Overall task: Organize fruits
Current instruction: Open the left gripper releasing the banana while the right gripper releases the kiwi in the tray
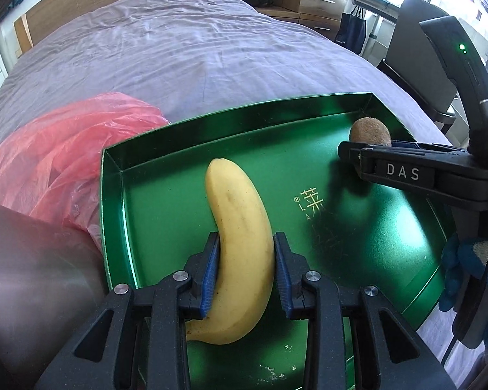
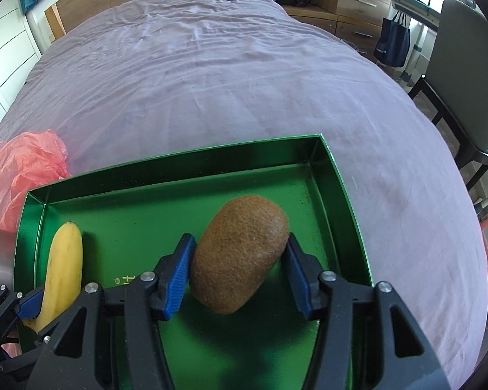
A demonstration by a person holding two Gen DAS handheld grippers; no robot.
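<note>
A yellow banana (image 1: pixel 237 201) lies lengthwise on the floor of a green metal tray (image 1: pixel 244 112), on its left half. My left gripper (image 1: pixel 245 237) is shut on it, both blue pads against its sides. A brown kiwi (image 2: pixel 240 260) sits between the blue pads of my right gripper (image 2: pixel 240 239), which is shut on it a little above the tray (image 2: pixel 178 169), casting a shadow below. In the left wrist view the right gripper (image 1: pixel 351 152) reaches in from the right with the kiwi (image 1: pixel 369 130) at the tray's far right corner. The right wrist view shows the banana (image 2: pixel 66 260) at left.
The tray rests on a bed with a purple sheet (image 2: pixel 227 81). A crumpled pink plastic bag (image 1: pixel 65 156) lies left of the tray, and a shiny metal vessel (image 1: pixel 32 276) stands at the near left. A gloved hand (image 1: pixel 465 266) holds the right gripper. A dark chair (image 2: pixel 465 81) stands right of the bed.
</note>
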